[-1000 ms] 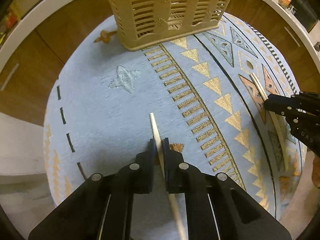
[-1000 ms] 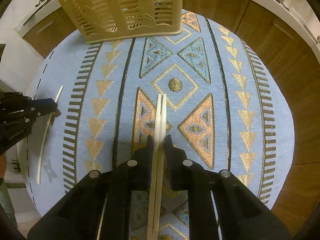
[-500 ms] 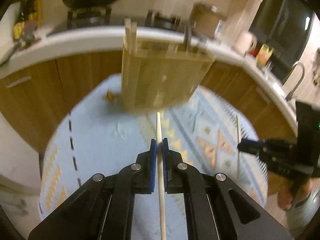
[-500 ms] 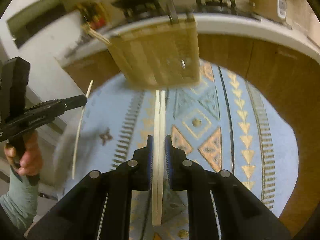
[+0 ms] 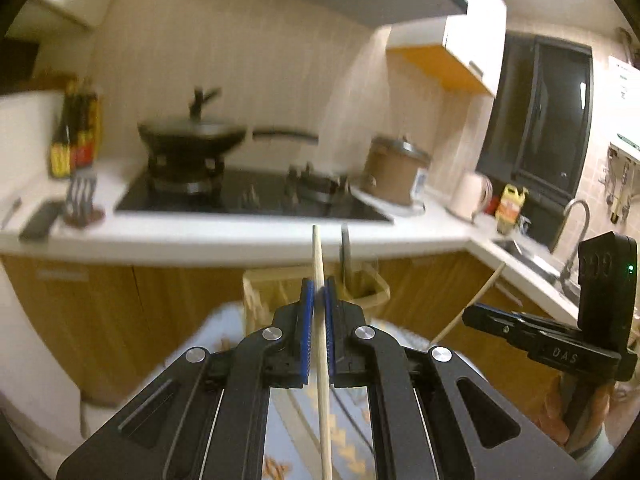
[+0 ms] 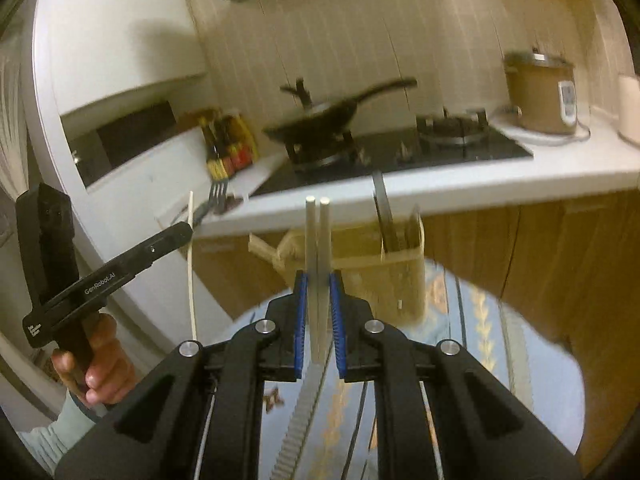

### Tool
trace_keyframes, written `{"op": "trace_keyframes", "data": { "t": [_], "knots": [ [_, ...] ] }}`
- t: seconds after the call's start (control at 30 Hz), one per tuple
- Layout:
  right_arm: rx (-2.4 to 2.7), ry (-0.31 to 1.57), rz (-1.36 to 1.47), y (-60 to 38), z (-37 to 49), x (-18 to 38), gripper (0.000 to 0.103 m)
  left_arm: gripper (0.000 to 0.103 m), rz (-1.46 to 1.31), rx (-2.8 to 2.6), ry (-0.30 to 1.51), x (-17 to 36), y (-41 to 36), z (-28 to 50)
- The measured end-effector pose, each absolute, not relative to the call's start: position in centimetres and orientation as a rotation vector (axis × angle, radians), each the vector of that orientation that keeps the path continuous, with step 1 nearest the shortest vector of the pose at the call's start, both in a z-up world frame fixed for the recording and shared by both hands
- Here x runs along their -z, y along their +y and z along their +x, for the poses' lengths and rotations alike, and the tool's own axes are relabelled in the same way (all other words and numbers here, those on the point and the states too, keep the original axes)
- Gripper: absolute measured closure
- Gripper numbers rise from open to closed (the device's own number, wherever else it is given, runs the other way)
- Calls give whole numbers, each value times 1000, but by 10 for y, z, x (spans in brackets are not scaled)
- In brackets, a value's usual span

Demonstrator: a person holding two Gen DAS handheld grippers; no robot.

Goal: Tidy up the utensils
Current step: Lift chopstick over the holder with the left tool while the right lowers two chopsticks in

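Left wrist view: left claw (image 5: pixel 316 300) clamped on single chopstick (image 5: pixel 319 264), raised before tan utensil basket (image 5: pixel 370 286), right claw (image 5: pixel 466 314) marked "DAS"; right wrist view: right claw (image 6: pixel 318 296) gripping paired chopsticks (image 6: pixel 317 240), basket (image 6: pixel 404 272) behind on patterned surface (image 6: pixel 500 360), left claw (image 6: pixel 188 232) lettered "GenRobot.AI" pinching its chopstick.

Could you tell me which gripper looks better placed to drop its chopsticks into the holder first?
Probably the left gripper: its single chopstick lines up with the holder straight ahead. The right gripper and its chopstick pair sit just left of it.
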State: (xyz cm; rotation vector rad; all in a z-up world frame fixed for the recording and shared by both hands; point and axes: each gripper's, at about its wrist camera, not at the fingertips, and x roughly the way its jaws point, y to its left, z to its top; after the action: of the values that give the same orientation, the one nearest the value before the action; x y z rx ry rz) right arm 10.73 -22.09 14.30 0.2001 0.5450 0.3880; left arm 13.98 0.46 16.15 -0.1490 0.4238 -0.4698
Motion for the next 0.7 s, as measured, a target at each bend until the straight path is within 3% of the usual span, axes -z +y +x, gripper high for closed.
{"op": "trace_keyframes", "data": {
  "t": [0.37,0.7],
  "knots": [
    [-339,485,163,-229,149,-197,93,100,-157,424,244,-216,-5,174],
    [-270,416,94,-230,183,-220,93,100,-199,336,154,-212,-11,224]
  ]
}}
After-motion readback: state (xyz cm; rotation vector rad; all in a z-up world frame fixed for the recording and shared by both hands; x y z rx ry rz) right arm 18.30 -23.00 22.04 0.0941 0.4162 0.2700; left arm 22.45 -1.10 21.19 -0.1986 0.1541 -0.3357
